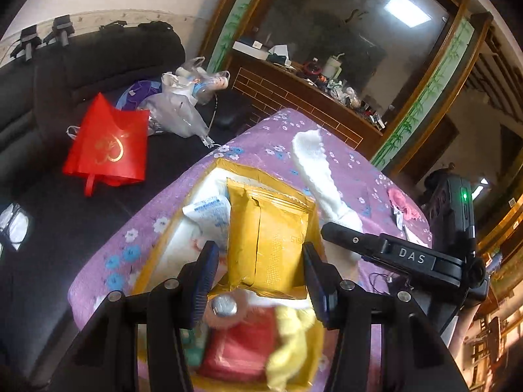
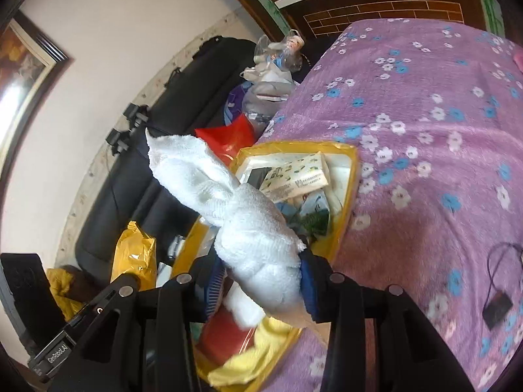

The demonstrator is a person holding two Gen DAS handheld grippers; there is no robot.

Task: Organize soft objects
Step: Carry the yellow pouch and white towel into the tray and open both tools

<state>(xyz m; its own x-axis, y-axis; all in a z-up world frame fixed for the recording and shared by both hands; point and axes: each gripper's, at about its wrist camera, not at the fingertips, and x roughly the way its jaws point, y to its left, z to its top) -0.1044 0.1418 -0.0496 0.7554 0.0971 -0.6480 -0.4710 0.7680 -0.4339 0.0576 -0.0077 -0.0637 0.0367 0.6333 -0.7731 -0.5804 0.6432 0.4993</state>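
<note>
My left gripper (image 1: pixel 258 281) is shut on a yellow packet (image 1: pixel 266 238) and holds it over a yellow-rimmed box (image 1: pixel 228 166) on the purple flowered blanket (image 1: pixel 147 225). My right gripper (image 2: pixel 261 281) is shut on a rolled white towel (image 2: pixel 228 202) above the same box (image 2: pixel 351 176); the towel also shows in the left wrist view (image 1: pixel 313 170). The box holds tissue packs (image 2: pixel 295 174), a red cloth (image 1: pixel 242 346) and a yellow cloth (image 1: pixel 291 343). The left gripper and yellow packet (image 2: pixel 134 254) show at the lower left of the right wrist view.
A red bag (image 1: pixel 108 143) and clear plastic bags (image 1: pixel 183 101) lie on a dark sofa (image 1: pixel 65 75) to the left. A pink item (image 1: pixel 403 204) lies on the blanket. A cluttered wooden counter (image 1: pixel 310 98) stands behind. A small black device with cord (image 2: pixel 497 307) lies on the blanket.
</note>
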